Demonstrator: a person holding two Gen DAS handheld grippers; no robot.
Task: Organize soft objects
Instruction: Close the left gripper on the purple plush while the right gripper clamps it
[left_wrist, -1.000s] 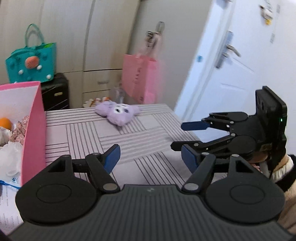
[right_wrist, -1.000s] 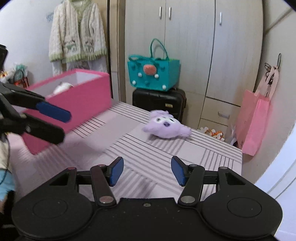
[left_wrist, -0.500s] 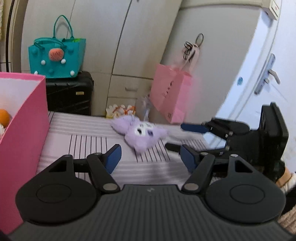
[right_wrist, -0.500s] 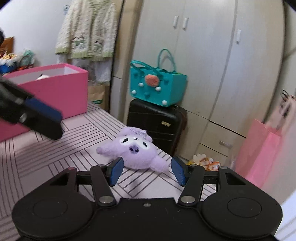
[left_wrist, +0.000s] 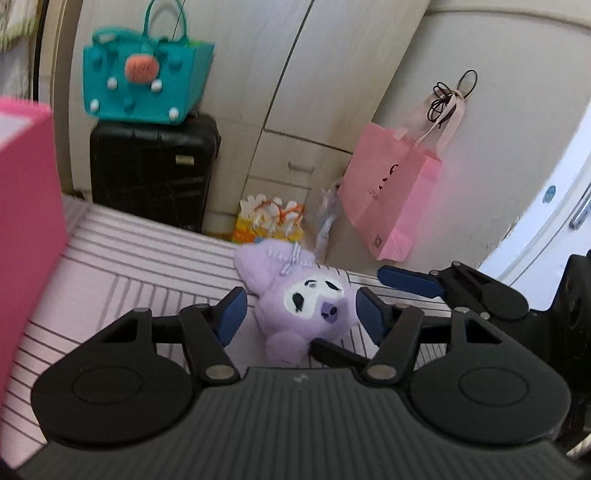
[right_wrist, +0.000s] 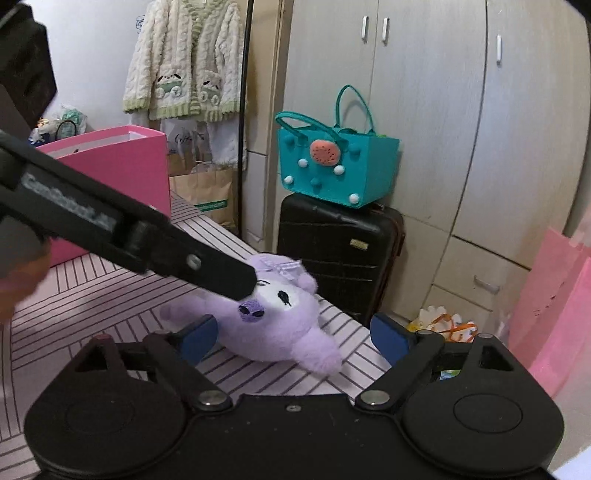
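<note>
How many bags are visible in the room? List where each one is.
4. The teal felt bag sits on the black suitcase; the pink paper bag hangs at the wall; the brown paper bag stands below the hanging cardigan; a small yellow bag is on the floor. Others may be hidden.

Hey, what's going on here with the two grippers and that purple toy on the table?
A person is working two handheld grippers around a purple plush toy lying on the pink striped tabletop. The left gripper straddles the toy's head, its jaws having just been closing, pads not visibly pressing. The right gripper frames the toy's body, its jaws having just been opening wide. Nothing is lifted yet. A pink storage box stands farther back on the table.
</note>
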